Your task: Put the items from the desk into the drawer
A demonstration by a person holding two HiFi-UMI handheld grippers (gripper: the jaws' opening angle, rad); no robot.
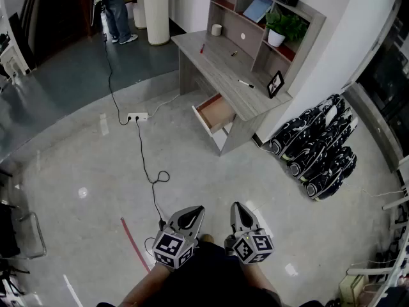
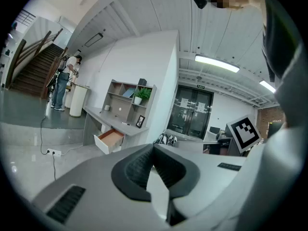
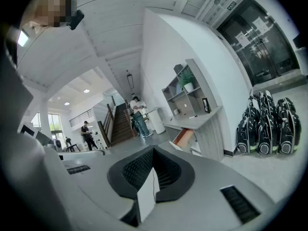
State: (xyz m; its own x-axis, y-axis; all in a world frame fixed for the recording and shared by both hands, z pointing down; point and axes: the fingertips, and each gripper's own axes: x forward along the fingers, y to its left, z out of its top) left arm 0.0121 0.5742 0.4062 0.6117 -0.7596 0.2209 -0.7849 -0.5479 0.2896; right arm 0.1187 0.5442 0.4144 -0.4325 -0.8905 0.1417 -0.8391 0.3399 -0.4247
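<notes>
Drawer (image 1: 216, 112) stands pulled out under the counter (image 1: 217, 66) — only its brown floor is visible. Black marker (image 1: 246, 84) and small red item (image 1: 202, 48) lie on the counter. Left gripper (image 1: 193, 211) and right gripper (image 1: 237, 207) are well apart from it — fingers closed, tips together.

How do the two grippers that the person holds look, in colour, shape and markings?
Both the left gripper and the right gripper have light grey bodies tapering to pointed jaws, lined with black ribbed pads. Each carries a cube with black-and-white square markers. I see no cable on either.
</notes>
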